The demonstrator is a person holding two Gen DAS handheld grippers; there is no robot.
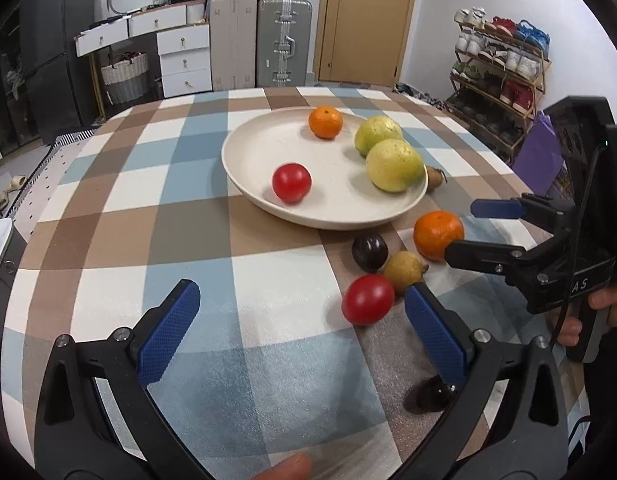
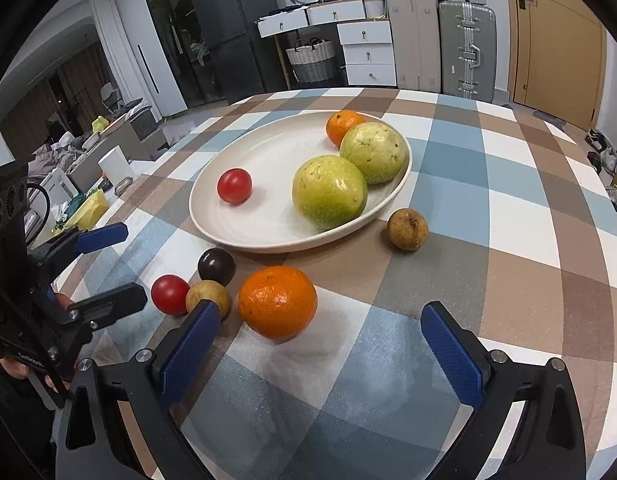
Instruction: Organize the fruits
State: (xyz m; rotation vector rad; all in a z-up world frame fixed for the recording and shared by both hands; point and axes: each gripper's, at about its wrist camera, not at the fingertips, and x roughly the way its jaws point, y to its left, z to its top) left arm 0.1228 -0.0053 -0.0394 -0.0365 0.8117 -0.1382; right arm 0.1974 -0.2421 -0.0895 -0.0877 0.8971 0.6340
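Observation:
A cream plate [image 1: 260, 152] [image 2: 236, 236] holds a red tomato [image 1: 291, 182], a small orange [image 1: 325, 121] and two yellow-green fruits [image 1: 394, 164] [image 2: 328, 190]. On the cloth in front lie a big orange [image 1: 438, 234] [image 2: 276, 302], a dark plum [image 1: 369, 252], a brown fruit [image 1: 404, 266] and a second tomato [image 1: 367, 299] [image 2: 169, 294]. Another brown fruit [image 2: 407, 229] sits right of the plate. My left gripper [image 1: 300, 290] [image 2: 132, 264] is open, the tomato just inside its right finger. My right gripper [image 2: 320, 320] [image 1: 459, 230] is open, the big orange just ahead of its fingertips.
A checked cloth [image 1: 188, 240] covers the round table. One more dark fruit [image 1: 432, 394] lies under my left gripper's right finger. A hand [image 1: 604, 304] holds the right gripper. Suitcases [image 1: 284, 40], drawers [image 1: 184, 60] and a shoe rack [image 1: 500, 64] stand beyond the table.

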